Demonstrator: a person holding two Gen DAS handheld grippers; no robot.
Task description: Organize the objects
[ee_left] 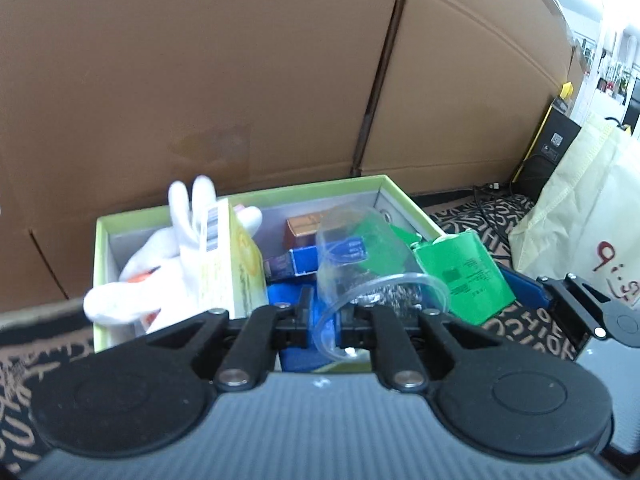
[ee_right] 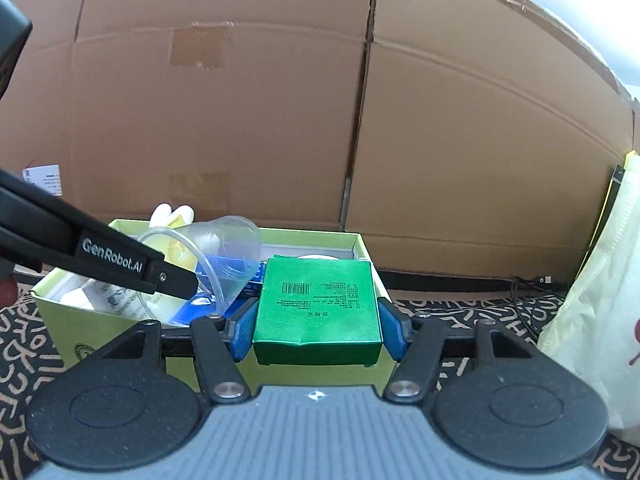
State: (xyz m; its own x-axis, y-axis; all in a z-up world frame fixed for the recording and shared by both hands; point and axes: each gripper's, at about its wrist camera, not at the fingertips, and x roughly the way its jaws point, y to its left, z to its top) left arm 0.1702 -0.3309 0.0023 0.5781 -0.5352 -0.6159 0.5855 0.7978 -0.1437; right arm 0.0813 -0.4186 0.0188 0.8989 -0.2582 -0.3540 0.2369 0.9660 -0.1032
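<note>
I've got my left gripper [ee_left: 324, 328] pinching the rim of the clear plastic cup [ee_left: 360, 260], cup tilted over the open pale-green cardboard box [ee_left: 100, 248]. White plush rabbit [ee_left: 160, 276] sits in the box's left end w/ a yellow carton beside it. On the right, my right gripper [ee_right: 316, 328] clamps the green rectangular box [ee_right: 318, 308] btwn its blue pads, over the box's right end. Looks like the drop-in step; next I need both lowered into free space, then jaws eased apart. Can't see the box floor under the clutter, and the cup's base is blurry.
</note>
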